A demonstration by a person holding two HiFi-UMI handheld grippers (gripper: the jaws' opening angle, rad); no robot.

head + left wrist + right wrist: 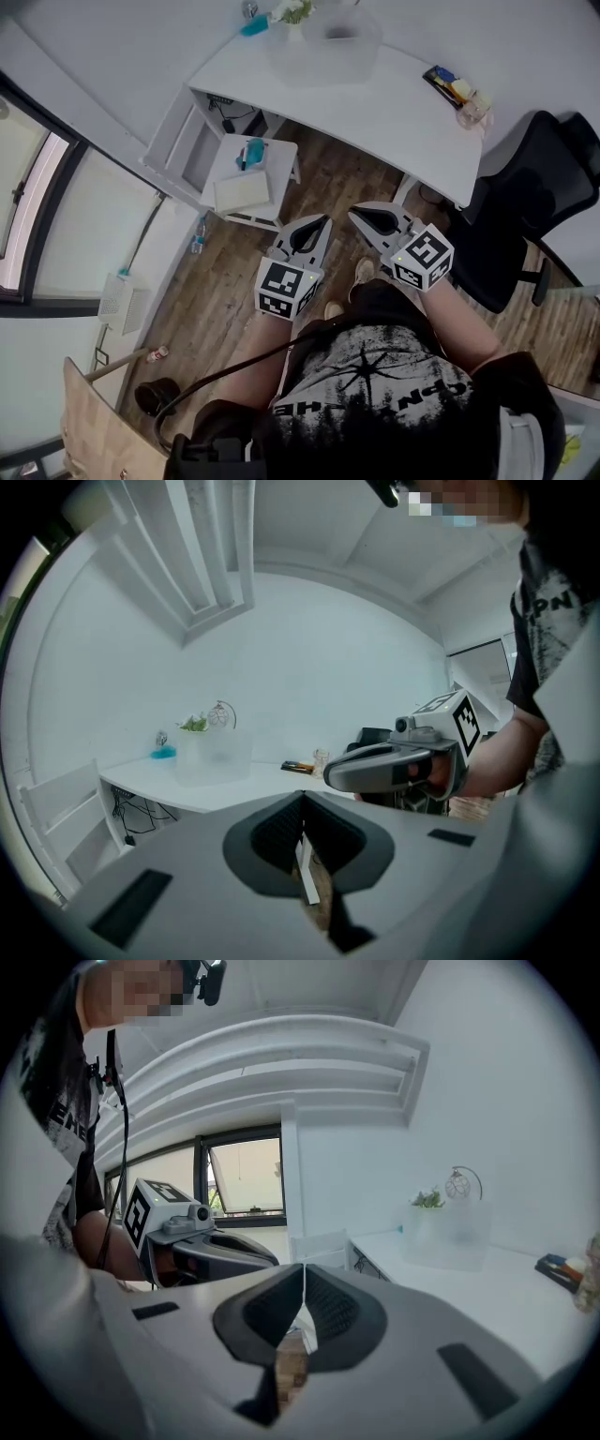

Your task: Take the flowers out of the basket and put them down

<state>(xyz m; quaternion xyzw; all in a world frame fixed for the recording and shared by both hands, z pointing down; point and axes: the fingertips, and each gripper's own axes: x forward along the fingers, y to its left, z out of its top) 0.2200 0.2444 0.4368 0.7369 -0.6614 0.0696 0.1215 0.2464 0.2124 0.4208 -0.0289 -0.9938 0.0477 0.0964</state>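
Frosted boxy basket [323, 58], perhaps plastic

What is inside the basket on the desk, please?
Flowers show at the rim of the basket, inside or just behind it, I cannot tell. Its frosted walls hide the rest.

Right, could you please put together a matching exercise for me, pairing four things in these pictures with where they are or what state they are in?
Things
1. basket
2. office chair
3. white chair
4. left gripper

Descriptions
A. jaws together, nothing between them
B. black, on the wooden floor at the desk's right end in the head view
C. translucent, standing on the white desk
D. in front of the desk, with a teal thing on its seat

Pairs: 1-C, 2-B, 3-D, 4-A
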